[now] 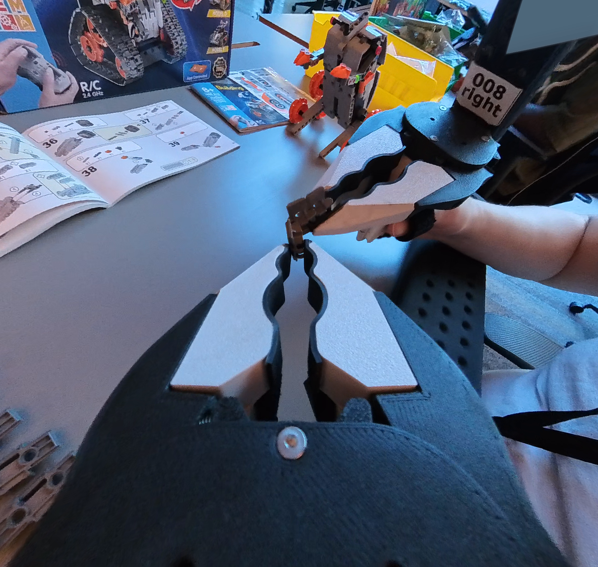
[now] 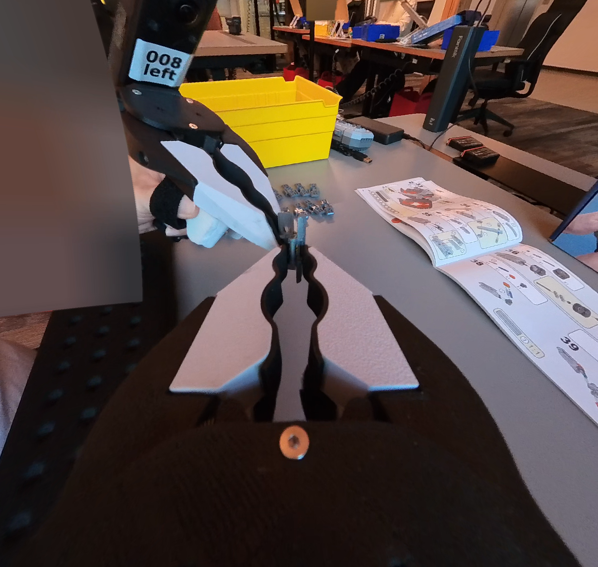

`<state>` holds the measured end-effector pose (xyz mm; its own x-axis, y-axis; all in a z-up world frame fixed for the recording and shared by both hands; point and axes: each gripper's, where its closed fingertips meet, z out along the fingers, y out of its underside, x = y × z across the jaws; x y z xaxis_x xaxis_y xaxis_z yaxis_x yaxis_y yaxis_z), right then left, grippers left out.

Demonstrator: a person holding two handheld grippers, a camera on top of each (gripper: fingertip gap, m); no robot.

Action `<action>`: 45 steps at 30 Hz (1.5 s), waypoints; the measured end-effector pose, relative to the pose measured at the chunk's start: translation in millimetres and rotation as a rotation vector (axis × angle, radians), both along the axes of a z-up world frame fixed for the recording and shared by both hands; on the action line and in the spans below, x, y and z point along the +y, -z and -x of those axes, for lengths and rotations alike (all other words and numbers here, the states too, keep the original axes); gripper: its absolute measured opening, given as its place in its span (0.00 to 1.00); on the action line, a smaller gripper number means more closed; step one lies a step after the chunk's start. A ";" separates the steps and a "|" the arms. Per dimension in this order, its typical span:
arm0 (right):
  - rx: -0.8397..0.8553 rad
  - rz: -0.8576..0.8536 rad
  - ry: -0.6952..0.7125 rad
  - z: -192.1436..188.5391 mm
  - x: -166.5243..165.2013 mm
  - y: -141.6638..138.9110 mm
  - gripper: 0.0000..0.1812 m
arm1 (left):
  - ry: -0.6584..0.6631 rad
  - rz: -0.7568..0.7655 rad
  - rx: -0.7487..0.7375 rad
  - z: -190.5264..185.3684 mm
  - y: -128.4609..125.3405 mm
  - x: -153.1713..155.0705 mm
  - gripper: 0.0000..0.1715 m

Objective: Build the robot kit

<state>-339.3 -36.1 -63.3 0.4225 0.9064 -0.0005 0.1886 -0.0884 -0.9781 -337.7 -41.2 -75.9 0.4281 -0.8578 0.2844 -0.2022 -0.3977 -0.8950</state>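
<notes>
A short chain of dark grey track links (image 1: 304, 211) spans between my two grippers above the grey table (image 1: 194, 243). My left gripper (image 1: 297, 249) is shut on the chain's lower end link (image 1: 296, 242). My right gripper (image 1: 318, 203) comes in from the right and is shut on the upper links. In the right wrist view my right gripper (image 2: 296, 253) pinches an upright grey link (image 2: 301, 229). The left gripper (image 2: 279, 232) reaches in from the upper left, shut on the link beside it (image 2: 284, 224). Whether the links are snapped together is hidden.
An open instruction booklet (image 1: 106, 162) lies to the left. Behind it stand a toy box (image 1: 129, 26), a partly built grey and orange model (image 1: 349, 75) and a yellow bin (image 2: 275, 114). Several loose track links (image 2: 304, 198) lie on the table. A perforated chair (image 1: 446, 318) is below. The grippers are tip to tip, or close to it.
</notes>
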 end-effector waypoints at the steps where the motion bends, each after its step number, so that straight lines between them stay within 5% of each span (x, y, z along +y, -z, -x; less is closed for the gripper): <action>1: -0.002 0.001 -0.012 0.4 -1.4 0.7 0.03 | -0.001 -0.004 0.008 0.1 0.5 -0.3 0.03; 25: 0.003 0.047 0.037 1.4 4.3 8.6 0.03 | -0.036 0.011 0.048 -2.4 9.0 3.2 0.03; 45: -0.161 0.047 0.060 4.3 4.1 40.4 0.03 | -0.025 0.144 0.091 0.0 37.9 3.4 0.03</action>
<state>-343.6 -32.0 -103.7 0.4737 0.8802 0.0295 0.3356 -0.1495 -0.9301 -337.8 -37.8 -113.8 0.4787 -0.7995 0.3628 -0.2677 -0.5265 -0.8069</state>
